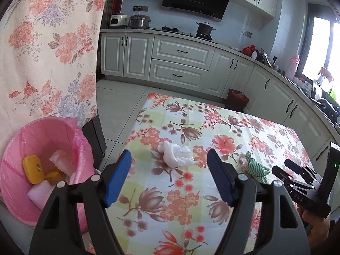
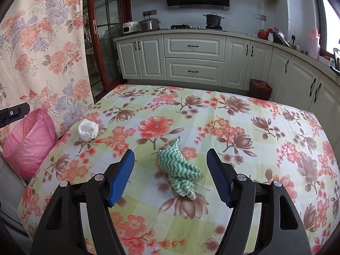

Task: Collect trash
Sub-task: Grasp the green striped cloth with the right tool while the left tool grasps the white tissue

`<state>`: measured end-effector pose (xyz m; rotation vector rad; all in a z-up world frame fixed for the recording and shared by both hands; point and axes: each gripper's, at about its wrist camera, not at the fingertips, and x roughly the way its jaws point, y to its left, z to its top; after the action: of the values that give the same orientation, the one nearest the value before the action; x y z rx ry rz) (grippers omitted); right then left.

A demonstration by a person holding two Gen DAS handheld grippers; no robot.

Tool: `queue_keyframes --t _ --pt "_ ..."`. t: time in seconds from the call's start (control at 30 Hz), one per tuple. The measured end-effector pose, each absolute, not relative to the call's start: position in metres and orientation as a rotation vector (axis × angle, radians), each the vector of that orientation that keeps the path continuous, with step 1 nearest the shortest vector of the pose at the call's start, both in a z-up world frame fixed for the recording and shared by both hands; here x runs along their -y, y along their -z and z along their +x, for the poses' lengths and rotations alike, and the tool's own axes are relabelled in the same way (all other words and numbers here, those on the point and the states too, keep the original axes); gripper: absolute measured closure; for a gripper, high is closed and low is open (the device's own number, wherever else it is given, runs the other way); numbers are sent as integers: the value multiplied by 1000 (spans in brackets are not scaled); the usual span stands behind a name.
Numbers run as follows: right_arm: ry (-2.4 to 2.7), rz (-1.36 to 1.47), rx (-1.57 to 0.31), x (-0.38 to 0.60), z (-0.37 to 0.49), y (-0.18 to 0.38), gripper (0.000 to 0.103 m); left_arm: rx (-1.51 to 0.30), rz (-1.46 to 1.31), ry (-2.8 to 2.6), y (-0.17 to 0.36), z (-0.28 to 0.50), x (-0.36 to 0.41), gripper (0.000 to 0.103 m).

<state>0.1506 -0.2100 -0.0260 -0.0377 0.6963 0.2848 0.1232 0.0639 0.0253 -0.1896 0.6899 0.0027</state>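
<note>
A crumpled white tissue [image 1: 177, 154] lies on the floral tablecloth [image 1: 212, 123], just ahead of my left gripper [image 1: 169, 158], which stands open with nothing between its blue pads. A green-and-white zigzag rag [image 2: 180, 170] lies bunched between and a little beyond the fingers of my right gripper [image 2: 171, 157]; its jaws are open and do not touch the rag. The same rag [image 1: 256, 166] shows at the right in the left wrist view, beside the right gripper [image 1: 284, 167]. The tissue [image 2: 88, 130] sits far left in the right wrist view.
A pink-lined bin [image 1: 42, 161] stands left of the table, holding yellow sponges [image 1: 34, 169] and white scraps. The bin [image 2: 29, 142] also shows at the left edge in the right wrist view. A floral curtain [image 1: 53, 42] hangs behind it. A dark floor bin [image 1: 238, 102] stands by the kitchen cabinets [image 1: 180, 61].
</note>
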Motion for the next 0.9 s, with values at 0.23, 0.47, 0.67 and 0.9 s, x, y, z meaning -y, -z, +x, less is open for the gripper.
queue_keyframes --t 0.23,0.47,0.67,0.9 --pt "-293 -27 -751 214 165 48 37 -734 -179 22 -4 152 -43 32" --pt "-303 -31 -785 209 180 62 37 -785 -178 31 21 181 -37 32" --pt "-295 -38 -820 203 189 69 40 -830 -190 42 43 205 -37 37" --pt "-283 -40 -856 199 197 77 52 -879 -195 57 67 230 -35 39"
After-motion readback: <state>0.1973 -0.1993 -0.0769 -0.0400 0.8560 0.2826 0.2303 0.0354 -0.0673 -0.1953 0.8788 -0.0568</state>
